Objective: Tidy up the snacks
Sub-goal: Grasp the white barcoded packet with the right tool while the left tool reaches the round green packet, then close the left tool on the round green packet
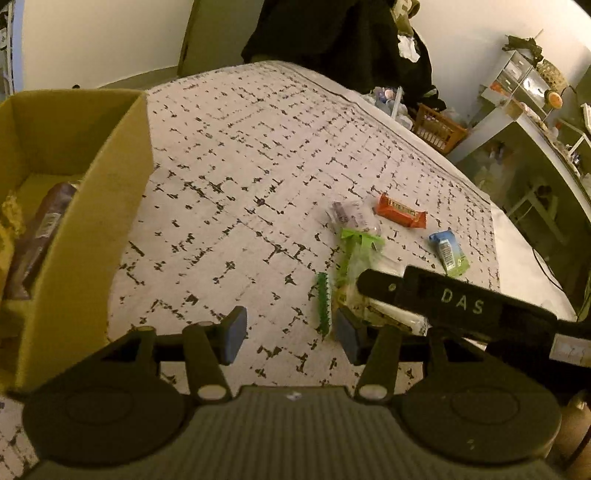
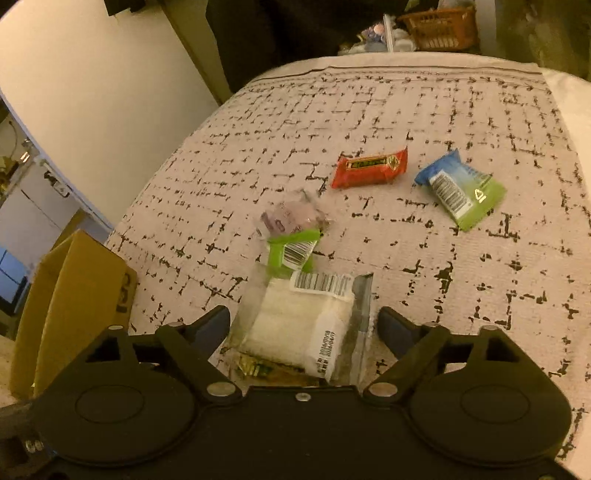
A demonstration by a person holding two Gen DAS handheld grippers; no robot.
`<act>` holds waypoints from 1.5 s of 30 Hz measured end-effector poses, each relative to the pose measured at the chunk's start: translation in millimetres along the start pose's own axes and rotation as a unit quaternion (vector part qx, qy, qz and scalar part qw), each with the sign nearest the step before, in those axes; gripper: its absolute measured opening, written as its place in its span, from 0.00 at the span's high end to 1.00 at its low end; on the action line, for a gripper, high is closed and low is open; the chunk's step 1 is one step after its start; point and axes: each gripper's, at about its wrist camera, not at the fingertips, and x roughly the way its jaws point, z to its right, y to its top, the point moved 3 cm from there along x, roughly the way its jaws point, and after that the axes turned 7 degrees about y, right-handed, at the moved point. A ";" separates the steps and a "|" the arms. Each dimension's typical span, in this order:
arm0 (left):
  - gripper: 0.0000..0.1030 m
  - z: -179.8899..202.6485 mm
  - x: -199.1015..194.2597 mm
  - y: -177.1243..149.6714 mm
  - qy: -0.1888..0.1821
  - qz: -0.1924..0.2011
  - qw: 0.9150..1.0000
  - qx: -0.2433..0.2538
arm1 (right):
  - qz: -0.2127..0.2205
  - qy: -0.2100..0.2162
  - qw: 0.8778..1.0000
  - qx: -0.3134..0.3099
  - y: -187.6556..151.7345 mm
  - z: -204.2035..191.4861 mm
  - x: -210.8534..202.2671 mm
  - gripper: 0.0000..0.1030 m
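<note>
Snacks lie on a patterned cloth [image 2: 443, 314]. A clear packet with white contents [image 2: 306, 325] lies between the open fingers of my right gripper [image 2: 303, 325], not gripped. Beyond it lie a green-topped packet [image 2: 291, 251], a purple-printed clear packet [image 2: 288, 218], a red bar [image 2: 369, 168] and a blue-and-green packet [image 2: 461, 188]. In the left wrist view my left gripper [image 1: 291, 332] is open and empty above the cloth, right of a cardboard box [image 1: 92, 206] holding a brown bar [image 1: 40, 232]. The right gripper's body [image 1: 458, 299] covers part of the clear packet [image 1: 391, 314].
The box [image 2: 74, 288] stands at the cloth's left edge. Beyond the cloth's far edge are dark hanging clothes [image 1: 332, 33], an orange basket [image 1: 437, 127] and cluttered shelves [image 1: 524, 85] at the right. A white wall [image 2: 92, 74] is on the left.
</note>
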 end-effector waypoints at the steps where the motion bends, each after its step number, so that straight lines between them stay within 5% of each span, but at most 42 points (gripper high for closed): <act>1: 0.49 1.4 2.0 0.4 -0.001 0.000 1.000 0.002 | 0.002 0.003 1.000 -0.001 -0.4 2.4 -0.9 0.27; 4: 0.48 8.7 8.5 0.0 -0.006 -0.002 1.000 0.017 | 0.008 0.007 1.000 0.001 0.2 8.8 -7.1 0.38; 20: 0.33 45.2 37.0 0.1 -0.037 -0.009 0.999 0.023 | 0.052 -0.056 0.997 0.018 -1.9 53.0 -43.2 0.41; 30: 0.24 73.4 50.6 -12.2 0.002 -0.004 0.994 0.106 | 0.060 -0.087 0.994 0.019 -7.0 69.6 -56.0 0.41; 39: 0.53 70.5 40.0 -10.8 0.021 -0.008 0.994 0.108 | 0.060 -0.087 0.994 0.028 -15.3 67.2 -65.6 0.41; 45: 0.55 58.0 19.5 -0.5 0.022 -0.001 0.996 0.090 | 0.059 -0.079 0.994 0.042 -18.1 55.0 -73.3 0.42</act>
